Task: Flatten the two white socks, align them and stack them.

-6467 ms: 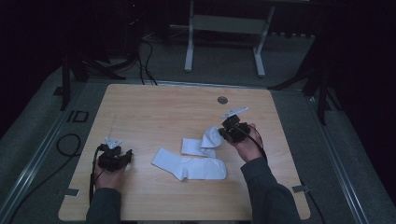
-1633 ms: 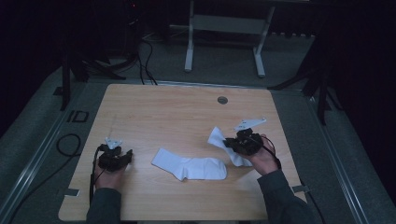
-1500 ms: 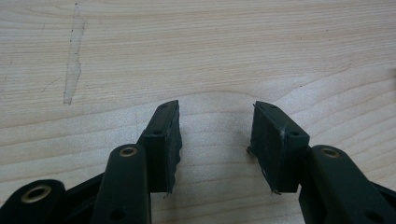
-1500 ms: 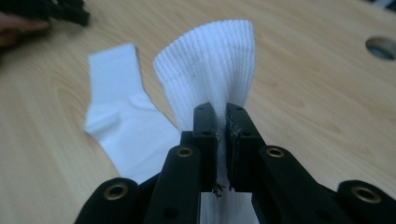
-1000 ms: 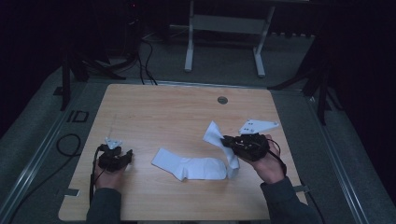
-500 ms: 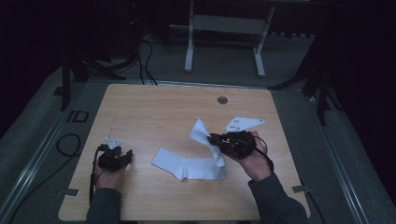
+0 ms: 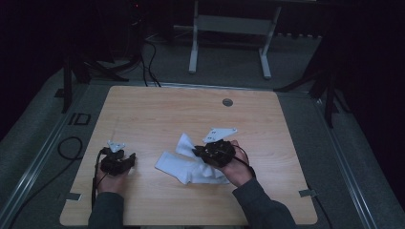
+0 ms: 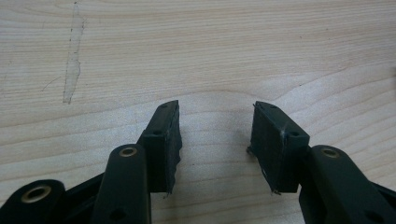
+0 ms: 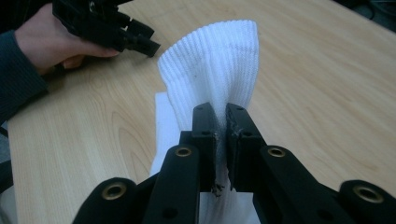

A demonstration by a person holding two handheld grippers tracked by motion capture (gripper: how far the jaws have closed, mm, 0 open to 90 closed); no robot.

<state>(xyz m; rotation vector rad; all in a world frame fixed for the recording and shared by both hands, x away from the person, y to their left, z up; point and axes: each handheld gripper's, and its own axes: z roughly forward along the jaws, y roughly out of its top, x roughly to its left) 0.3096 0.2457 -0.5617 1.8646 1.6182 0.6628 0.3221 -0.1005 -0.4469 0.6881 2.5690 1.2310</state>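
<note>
Lifted sock (image 7: 184, 143) over flat sock (image 7: 176, 167), mid-table (image 7: 157, 112).

— What did you have in the right gripper (image 9: 220, 140)?

— You held a white sock (image 9: 215, 70), soft ribbed knit cloth with a matt look. The second sock (image 7: 179, 168) under it on the table looked like the same cloth.

— And the table (image 8: 196, 51)?

— Pale wood grain, smooth, with a faint sheen and one dull scuff mark (image 8: 72, 56). Your jaws were matt black plastic with grooved pads (image 8: 173, 140) and brass-coloured rivets (image 9: 183, 151).
</note>
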